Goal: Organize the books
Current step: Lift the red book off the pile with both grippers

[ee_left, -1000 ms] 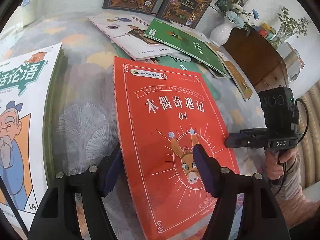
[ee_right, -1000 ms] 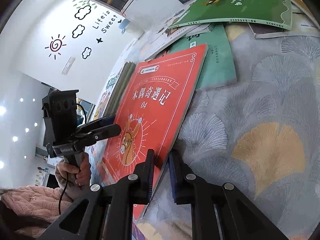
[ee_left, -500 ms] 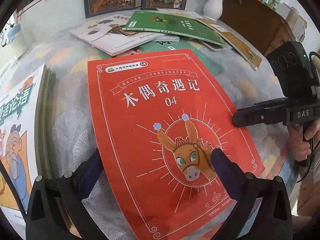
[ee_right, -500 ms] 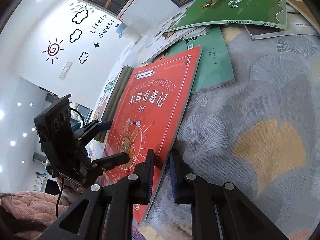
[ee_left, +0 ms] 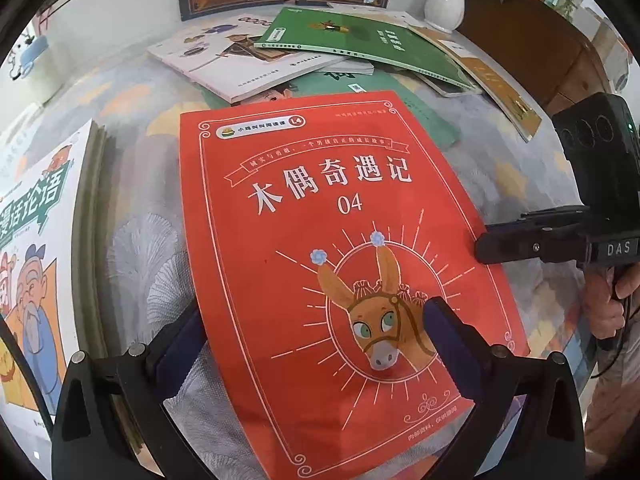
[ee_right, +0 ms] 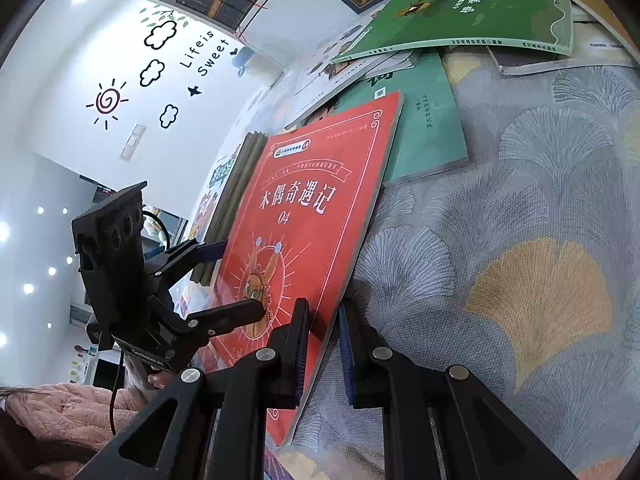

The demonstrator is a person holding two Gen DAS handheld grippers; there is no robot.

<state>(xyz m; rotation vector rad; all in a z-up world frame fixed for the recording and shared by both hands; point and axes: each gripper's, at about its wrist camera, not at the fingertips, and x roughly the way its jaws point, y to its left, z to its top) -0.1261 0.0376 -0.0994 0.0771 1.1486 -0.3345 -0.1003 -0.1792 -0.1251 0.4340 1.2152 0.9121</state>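
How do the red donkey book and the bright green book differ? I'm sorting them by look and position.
The red donkey book is tilted up, its edge clamped in the shut right gripper; the bright green book lies untouched atop the far pile. The red cover shows a donkey in a circle; the green one shows only a small dark figure. Both are thin paperbacks.

The left gripper (ee_left: 316, 336) points steeply down and its jaws stand wide apart, one finger on each side of the red book (ee_left: 320, 240), with the pads not pressing on it. The right gripper (ee_right: 324, 344) is tilted down less steeply, and its jaws are closed on the edge of the same book, holding that edge lifted. A hand (ee_left: 612, 304) grasps the handle of the right gripper from below, and a pink fluffy sleeve (ee_right: 60, 412) shows behind the left one.
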